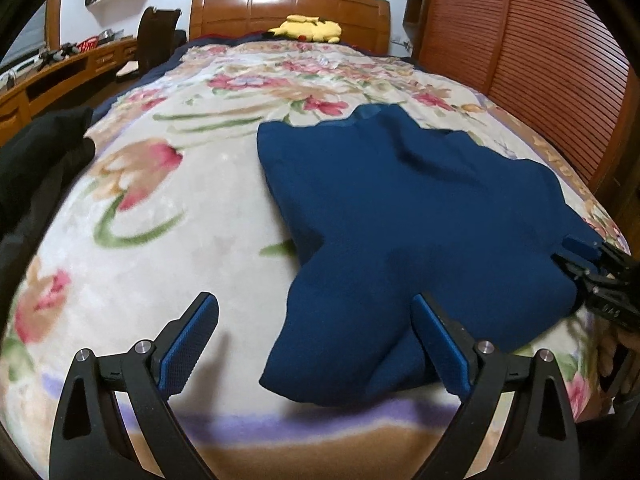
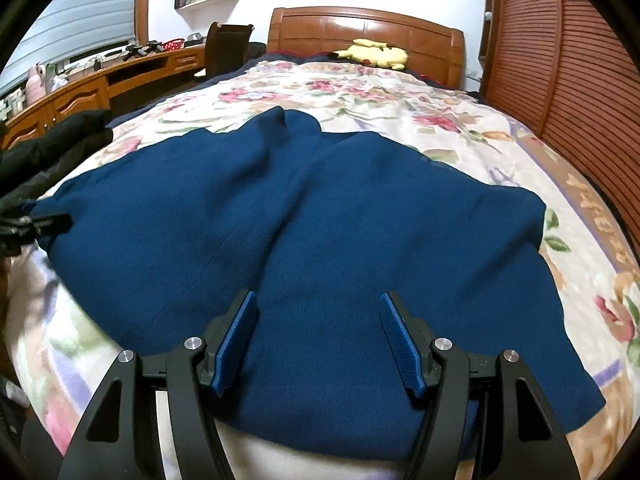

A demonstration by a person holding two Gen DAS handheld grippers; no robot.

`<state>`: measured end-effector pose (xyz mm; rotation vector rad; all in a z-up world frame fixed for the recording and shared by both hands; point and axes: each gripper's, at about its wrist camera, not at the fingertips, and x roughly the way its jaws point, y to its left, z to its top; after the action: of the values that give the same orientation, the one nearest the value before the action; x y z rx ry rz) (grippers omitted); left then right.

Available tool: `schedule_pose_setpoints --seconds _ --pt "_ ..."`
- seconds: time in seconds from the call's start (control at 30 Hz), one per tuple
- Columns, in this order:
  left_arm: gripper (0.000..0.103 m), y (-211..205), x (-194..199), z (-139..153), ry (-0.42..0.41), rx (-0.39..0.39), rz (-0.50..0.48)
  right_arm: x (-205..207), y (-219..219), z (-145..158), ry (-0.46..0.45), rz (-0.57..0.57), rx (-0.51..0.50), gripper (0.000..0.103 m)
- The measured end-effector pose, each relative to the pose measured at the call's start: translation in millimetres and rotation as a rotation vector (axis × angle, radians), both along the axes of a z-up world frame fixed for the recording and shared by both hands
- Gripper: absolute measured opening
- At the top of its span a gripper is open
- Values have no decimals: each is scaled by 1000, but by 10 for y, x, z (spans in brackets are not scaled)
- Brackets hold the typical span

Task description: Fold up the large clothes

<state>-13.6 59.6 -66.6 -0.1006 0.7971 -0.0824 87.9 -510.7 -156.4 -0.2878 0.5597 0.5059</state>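
A large dark-blue garment (image 1: 400,208) lies spread on the floral blanket (image 1: 160,208) of a bed. In the left wrist view my left gripper (image 1: 314,300) hovers open and wide over the garment's near left corner, which lies below the jaws and not pinched. My right gripper (image 1: 576,258) shows at the garment's right edge. In the right wrist view the garment (image 2: 320,208) fills the middle. My right gripper (image 2: 318,298) stands open above its near hem, the cloth flat beneath its blue pads. The left gripper (image 2: 56,222) shows dimly at the garment's left edge.
A yellow plush toy (image 1: 308,29) lies by the wooden headboard (image 1: 288,4). Slatted wooden doors (image 1: 540,60) run along the bed's right side. Black clothing (image 2: 52,140) is piled at the bed's left edge. Beyond it stand a wooden desk (image 2: 120,76) and a dark chair (image 2: 228,48).
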Motion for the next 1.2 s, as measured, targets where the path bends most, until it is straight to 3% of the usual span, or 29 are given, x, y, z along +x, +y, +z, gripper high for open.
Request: schedule_pose_setpoints --seconds 0.33,0.53,0.6,0.67,0.7,0.87,0.97,1.2 --pt "94 140 -118 -98 40 -144 57 -159 -105 54 -21 11 57 66" --pt "84 109 -109 -83 49 -134 39 -183 -222 56 27 19 95 66" --pt "71 92 -83 -80 59 -154 19 -169 -236 55 39 25 99 66" --pt "37 80 -48 -84 84 -207 -11 -155 -240 47 51 22 104 66" --pt "31 50 -26 -67 99 -233 -26 -156 -231 53 47 22 104 66" --pt "16 -173 -37 269 36 -114 -31 -196 -121 71 43 83 114 66" --pt "15 -296 -22 565 -13 -94 -46 -169 -49 24 47 66 64 66" --pt "13 -944 2 1185 -118 9 -134 -58 -150 70 112 74 114 66"
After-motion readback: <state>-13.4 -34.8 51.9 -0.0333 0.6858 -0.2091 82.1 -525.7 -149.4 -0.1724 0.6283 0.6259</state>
